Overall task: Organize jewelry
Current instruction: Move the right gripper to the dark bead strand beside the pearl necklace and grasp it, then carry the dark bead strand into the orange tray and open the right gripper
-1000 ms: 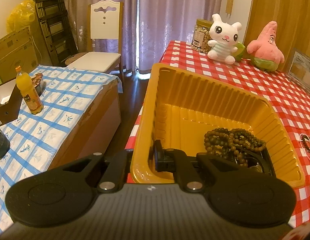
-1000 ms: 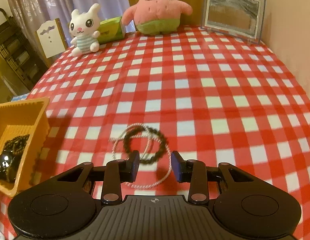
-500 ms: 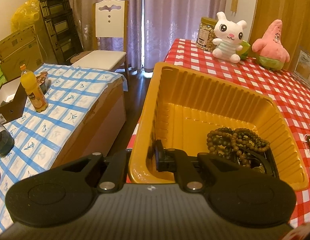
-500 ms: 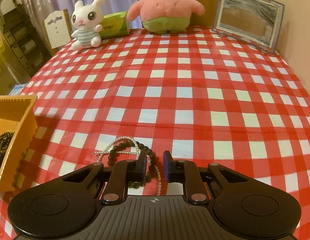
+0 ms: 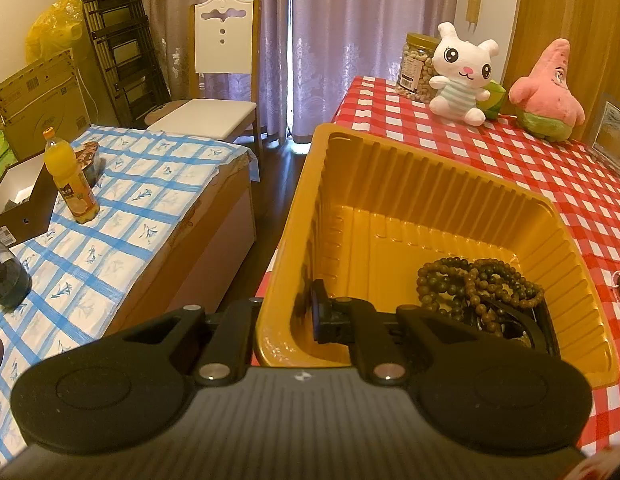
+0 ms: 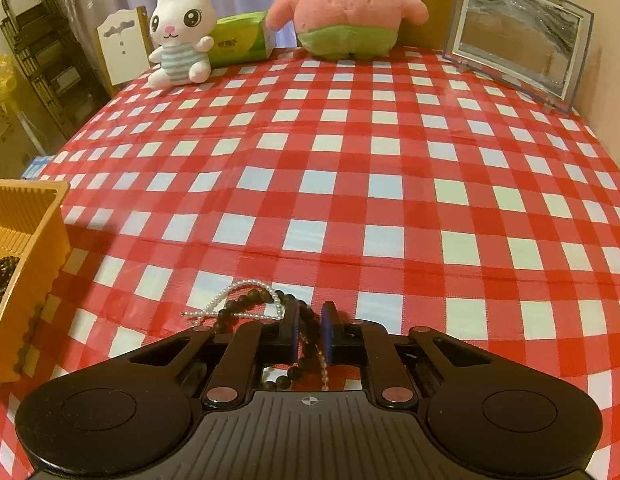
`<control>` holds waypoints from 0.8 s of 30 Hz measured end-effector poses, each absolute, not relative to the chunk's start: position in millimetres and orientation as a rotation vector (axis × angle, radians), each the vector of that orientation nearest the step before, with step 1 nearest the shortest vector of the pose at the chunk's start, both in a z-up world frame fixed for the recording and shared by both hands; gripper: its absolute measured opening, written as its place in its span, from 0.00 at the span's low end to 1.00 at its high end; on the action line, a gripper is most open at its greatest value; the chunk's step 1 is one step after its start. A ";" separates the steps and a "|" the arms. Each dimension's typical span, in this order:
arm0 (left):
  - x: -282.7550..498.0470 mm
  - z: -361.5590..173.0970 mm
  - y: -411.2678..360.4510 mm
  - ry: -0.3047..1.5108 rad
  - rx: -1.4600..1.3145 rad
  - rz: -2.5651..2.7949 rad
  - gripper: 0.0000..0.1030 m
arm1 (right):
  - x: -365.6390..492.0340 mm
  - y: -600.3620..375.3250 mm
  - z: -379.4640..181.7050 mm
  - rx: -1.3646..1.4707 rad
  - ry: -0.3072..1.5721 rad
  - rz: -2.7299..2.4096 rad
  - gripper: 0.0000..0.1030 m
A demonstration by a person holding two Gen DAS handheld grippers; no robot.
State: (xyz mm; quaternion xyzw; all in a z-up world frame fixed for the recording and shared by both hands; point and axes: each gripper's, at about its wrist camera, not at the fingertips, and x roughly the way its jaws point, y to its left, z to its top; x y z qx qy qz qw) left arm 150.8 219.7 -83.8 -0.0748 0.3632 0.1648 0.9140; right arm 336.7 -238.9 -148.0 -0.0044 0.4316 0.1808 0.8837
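A yellow ribbed tray [image 5: 430, 164] sits at the left edge of the red checked table, with brown bead bracelets [image 5: 478, 284] piled in its near right corner. My left gripper [image 5: 288, 314] is shut on the tray's near wall, one finger inside and the other outside. In the right wrist view the tray [image 6: 30, 240] shows at the left. A dark bead bracelet [image 6: 246, 304] and a white pearl strand [image 6: 226, 298] lie on the cloth and run between the pads of my right gripper [image 6: 310, 320]. Its jaws are closing and pinch both strands.
At the table's far edge stand a white plush rabbit [image 6: 182, 36], a green tissue box [image 6: 242, 40], a pink star plush [image 6: 346, 12] and a picture frame [image 6: 518, 36]. A nut jar [image 5: 416, 66] is behind. Left of the table are a white chair [image 5: 222, 76] and a low blue-clothed table [image 5: 90, 240].
The right gripper moved forward and down over the dark bracelet and pearl strand and its fingers narrowed onto them. The left gripper kept its hold on the tray wall.
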 end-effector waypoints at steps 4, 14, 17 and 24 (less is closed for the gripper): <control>150.9 -83.8 219.6 0.749 -0.154 0.339 0.09 | 335.9 -237.3 -148.3 -0.018 0.894 0.385 0.08; 151.2 -83.6 219.5 0.749 -0.155 0.339 0.10 | 334.6 -242.4 -145.2 -0.018 0.885 0.382 0.06; 151.2 -83.4 219.2 0.748 -0.152 0.337 0.10 | 331.2 -248.3 -140.0 -0.001 0.872 0.374 0.06; 155.5 -84.0 219.4 0.747 -0.152 0.336 0.10 | 316.6 -261.6 -119.5 0.048 0.821 0.346 0.06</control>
